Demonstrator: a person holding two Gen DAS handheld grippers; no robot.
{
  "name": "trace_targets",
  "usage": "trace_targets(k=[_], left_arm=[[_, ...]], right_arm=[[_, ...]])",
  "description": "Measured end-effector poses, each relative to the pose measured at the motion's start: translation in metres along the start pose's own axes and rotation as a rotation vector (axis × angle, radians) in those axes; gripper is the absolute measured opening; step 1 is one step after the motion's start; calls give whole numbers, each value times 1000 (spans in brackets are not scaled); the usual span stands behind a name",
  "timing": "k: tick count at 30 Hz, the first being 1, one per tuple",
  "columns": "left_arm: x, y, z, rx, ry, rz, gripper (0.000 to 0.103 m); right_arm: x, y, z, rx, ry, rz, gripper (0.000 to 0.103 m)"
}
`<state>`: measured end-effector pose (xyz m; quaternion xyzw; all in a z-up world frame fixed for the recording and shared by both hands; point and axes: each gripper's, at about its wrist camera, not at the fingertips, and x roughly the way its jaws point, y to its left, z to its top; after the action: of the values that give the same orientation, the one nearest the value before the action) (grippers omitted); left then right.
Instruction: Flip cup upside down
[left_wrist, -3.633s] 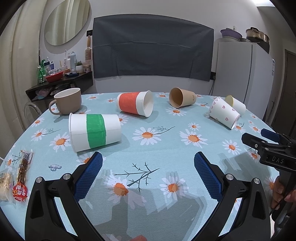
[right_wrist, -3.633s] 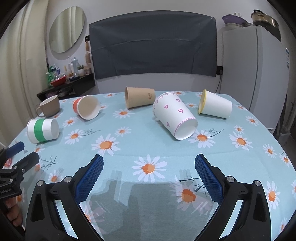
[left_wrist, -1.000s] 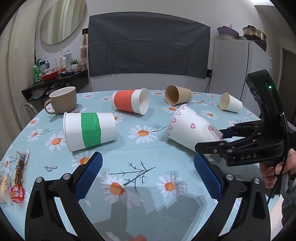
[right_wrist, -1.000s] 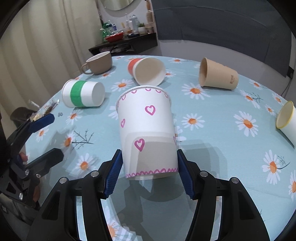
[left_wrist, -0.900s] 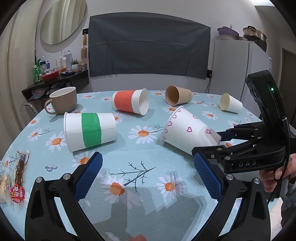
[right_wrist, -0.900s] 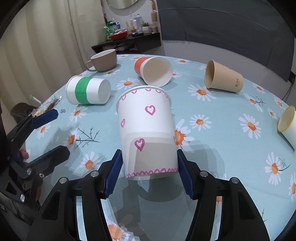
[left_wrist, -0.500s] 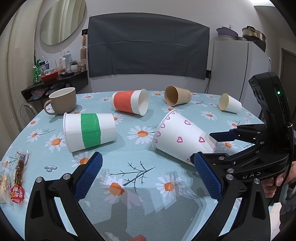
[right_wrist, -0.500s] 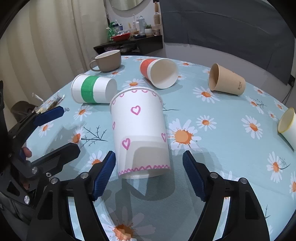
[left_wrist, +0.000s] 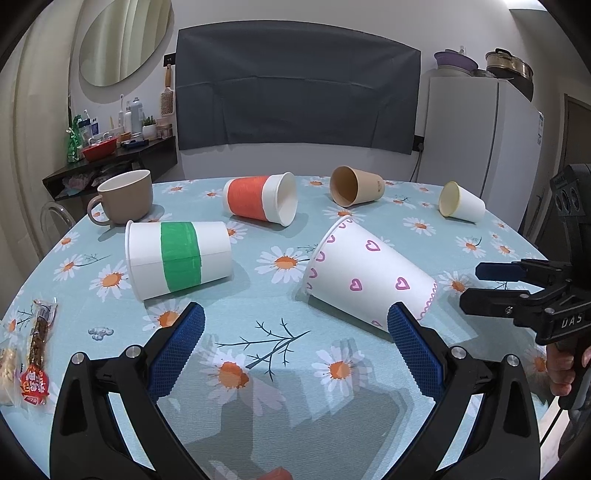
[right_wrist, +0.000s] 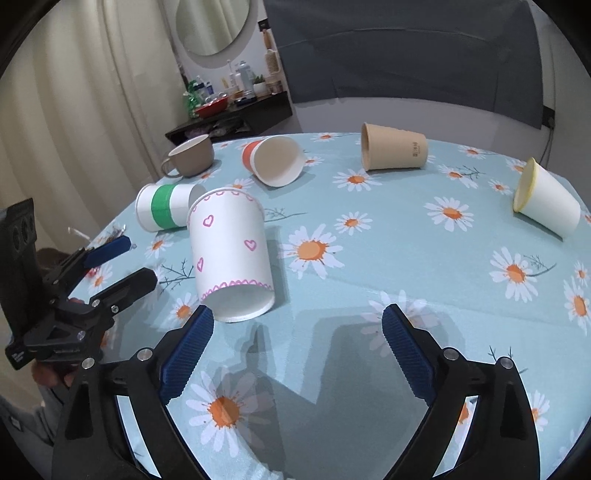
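A white paper cup with pink hearts lies on its side on the daisy tablecloth, rim toward the far left, base toward my right gripper. In the right wrist view the same cup lies just ahead of the left fingertip. My right gripper is open and empty, drawn back from the cup; it also shows in the left wrist view. My left gripper is open and empty, near the table's front, just short of the cup; it also shows in the right wrist view.
Other cups lie on their sides: a green-banded one, an orange one, a brown one, a yellow-rimmed one. A brown mug stands at the far left. Snack packets lie at the left edge.
My right gripper carried the heart cup to the table's middle, opened and let it go, then drew back to the right. The cup now lies free on its side. The left gripper stayed put.
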<state>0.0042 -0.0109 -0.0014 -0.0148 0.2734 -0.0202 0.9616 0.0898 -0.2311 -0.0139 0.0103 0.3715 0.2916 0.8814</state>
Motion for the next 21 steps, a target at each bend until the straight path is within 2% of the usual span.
trace_targets(k=[4,8,19,21], left_arm=[[1,0,0,0,2,3,97],[2,0,-1,3,11,6,97],[5,1,-1,3,25,11,97],[6,1,-1,4,29,13,97]], right_arm=[[-10,-10,-9,46,-49,-57,90],[-15,-10,-16,52,-67,-50,91],[-24,2,-22,-5,-157,-161,91],[-26,4,-24,-22,-168,-157,91]])
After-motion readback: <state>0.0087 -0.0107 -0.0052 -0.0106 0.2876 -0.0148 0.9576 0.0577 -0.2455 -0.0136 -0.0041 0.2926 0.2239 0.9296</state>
